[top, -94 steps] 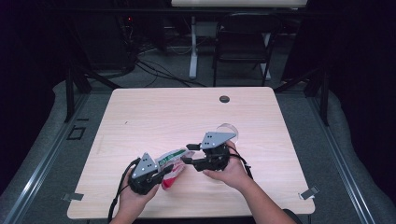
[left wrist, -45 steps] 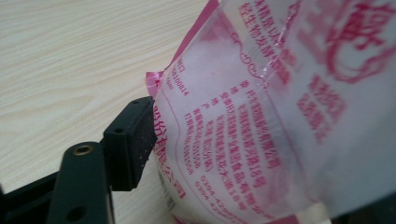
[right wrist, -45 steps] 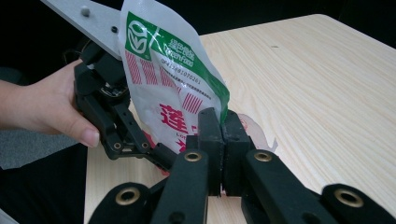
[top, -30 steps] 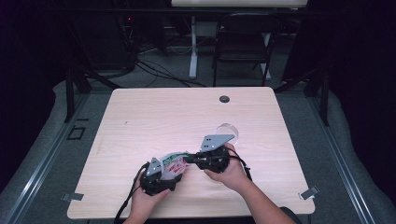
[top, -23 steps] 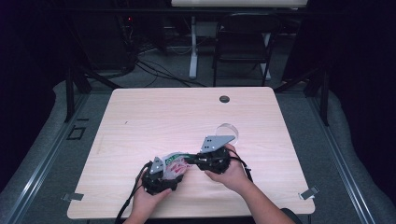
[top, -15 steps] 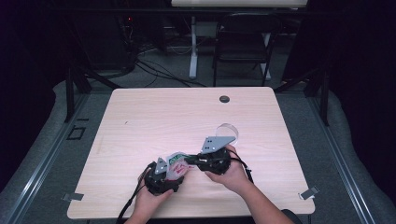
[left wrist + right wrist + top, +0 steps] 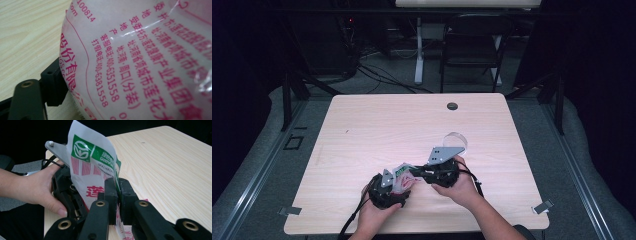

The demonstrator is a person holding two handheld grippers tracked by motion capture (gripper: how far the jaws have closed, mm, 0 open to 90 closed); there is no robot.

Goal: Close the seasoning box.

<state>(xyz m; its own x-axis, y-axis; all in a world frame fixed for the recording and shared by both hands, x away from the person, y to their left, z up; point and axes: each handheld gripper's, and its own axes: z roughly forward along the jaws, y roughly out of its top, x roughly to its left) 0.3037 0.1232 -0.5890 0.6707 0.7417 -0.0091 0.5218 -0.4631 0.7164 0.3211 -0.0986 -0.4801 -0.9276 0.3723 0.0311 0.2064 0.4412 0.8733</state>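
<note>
- The printed plastic bag (image 7: pixel 402 176) hangs off the bench (image 7: pixel 362 130), between both grippers, well short of the clear round lid (image 7: pixel 455 141)
- Right gripper (image 7: pixel 117 195): jaws nearly closed, pinching the bag's edge
- Left gripper (image 7: pixel 384 189): the bag presses against one jaw; its grip I cannot tell
- Judging by this, the bag is grasped but opening it remains

bag (image 7: pixel 140 62): pink print "100814", "400-6351558", "400-6381558" | bag front: green label, white logo, "GreenFood"-like lettering, partly legible
</note>
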